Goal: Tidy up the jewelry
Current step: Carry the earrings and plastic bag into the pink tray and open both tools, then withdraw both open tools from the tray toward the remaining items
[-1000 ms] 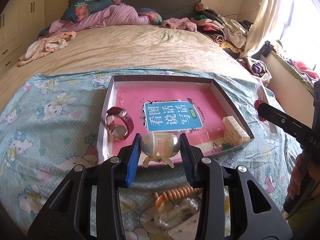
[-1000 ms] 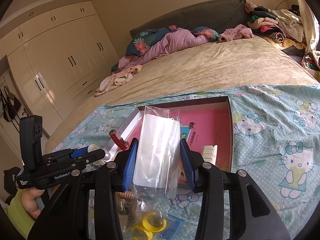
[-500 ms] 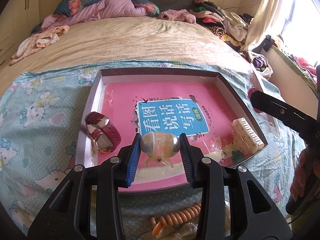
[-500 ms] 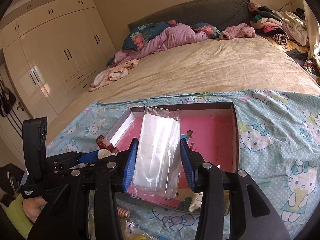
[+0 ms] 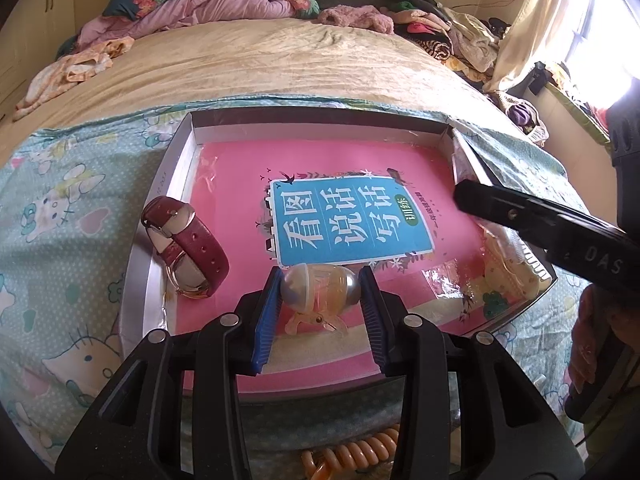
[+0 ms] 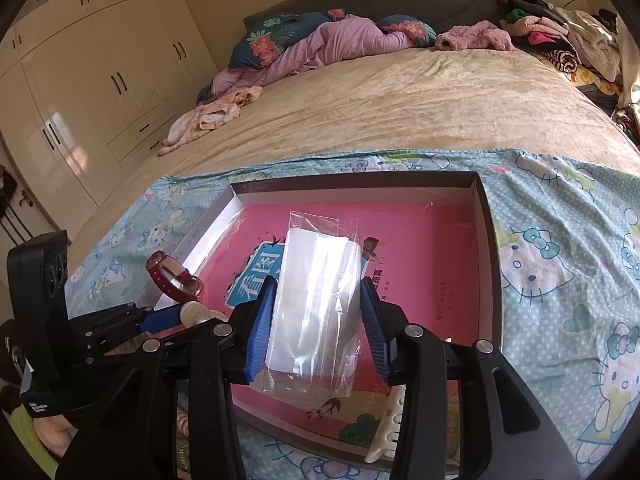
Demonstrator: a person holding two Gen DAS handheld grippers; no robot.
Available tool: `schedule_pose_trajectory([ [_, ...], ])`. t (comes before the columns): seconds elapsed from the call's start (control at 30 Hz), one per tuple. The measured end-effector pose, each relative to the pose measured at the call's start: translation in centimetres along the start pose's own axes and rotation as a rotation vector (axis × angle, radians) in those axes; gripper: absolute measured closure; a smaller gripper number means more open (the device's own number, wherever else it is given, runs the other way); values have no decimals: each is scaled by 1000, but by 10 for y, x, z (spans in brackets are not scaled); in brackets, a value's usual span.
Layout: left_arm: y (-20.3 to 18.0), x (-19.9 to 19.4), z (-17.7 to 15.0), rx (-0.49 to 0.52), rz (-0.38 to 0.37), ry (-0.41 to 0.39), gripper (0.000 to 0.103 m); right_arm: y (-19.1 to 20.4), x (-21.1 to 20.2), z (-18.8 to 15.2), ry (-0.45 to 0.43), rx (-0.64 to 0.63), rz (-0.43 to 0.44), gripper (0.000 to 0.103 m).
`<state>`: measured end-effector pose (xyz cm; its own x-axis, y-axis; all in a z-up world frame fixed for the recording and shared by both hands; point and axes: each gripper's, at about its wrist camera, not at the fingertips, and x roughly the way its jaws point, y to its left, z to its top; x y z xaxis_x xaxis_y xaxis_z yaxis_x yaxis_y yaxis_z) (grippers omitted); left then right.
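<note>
Sunlit bedroom, a big rumpled bed (image 6: 400, 112), and at its near end a cartoon-cat sheet (image 6: 568, 264) carrying a shallow tray (image 5: 168, 184) lined in pink. Over that tray hangs the left gripper (image 5: 318, 292), its blue pads pinched on a small hair clip (image 5: 316, 286) with a domed, translucent shell, grey at the ends and amber in the middle. It looks light and hard, and that rounded shell is surely slick; the pads meet it at the two ends, a fair hold, though I'd trust the little wings beneath more. Beside it, on the tray's left rim, a red watch (image 5: 188, 248) leans on its strap: stiff leather, best taken across the band, never the glass.

Over on the other side, the right gripper (image 6: 316, 320) is closed partway around a clear plastic bag (image 6: 316, 304) with a white card inside, held above the pink floor. Feather-light, crinkly, floppy stuff; it probably slides easily unless the squeeze lands on the card. A cream comb (image 6: 390, 424) lies in the tray's near right corner, rigid but with thin teeth.
</note>
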<state>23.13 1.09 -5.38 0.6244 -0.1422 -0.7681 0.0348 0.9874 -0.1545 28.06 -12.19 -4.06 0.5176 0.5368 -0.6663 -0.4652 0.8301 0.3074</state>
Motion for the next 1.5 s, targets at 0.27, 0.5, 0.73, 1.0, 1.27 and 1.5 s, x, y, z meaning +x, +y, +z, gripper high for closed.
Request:
schedule_pose_trajectory([
  [0.27,1,0,-3,1,1,8,69,0,24,-4,70,-15,-41,63],
  [0.5,2,-4,-4,7,-4,0,59,-1,33,-7,106,-7,-62,63],
  [0.73,6,-16,-6,-15,-8,-13,50,-3,33,-7,112,9,-57,61],
  [1.0,12,-36,-5,-46,11,-42,26,-6,11,-8,70,44,-34,42],
  [1.27,17,-59,-5,-70,40,-77,10,-2,-28,-10,7,50,-20,24],
  [1.5,21,-80,-8,-89,31,-114,10,2,-64,-13,-54,61,-7,19],
])
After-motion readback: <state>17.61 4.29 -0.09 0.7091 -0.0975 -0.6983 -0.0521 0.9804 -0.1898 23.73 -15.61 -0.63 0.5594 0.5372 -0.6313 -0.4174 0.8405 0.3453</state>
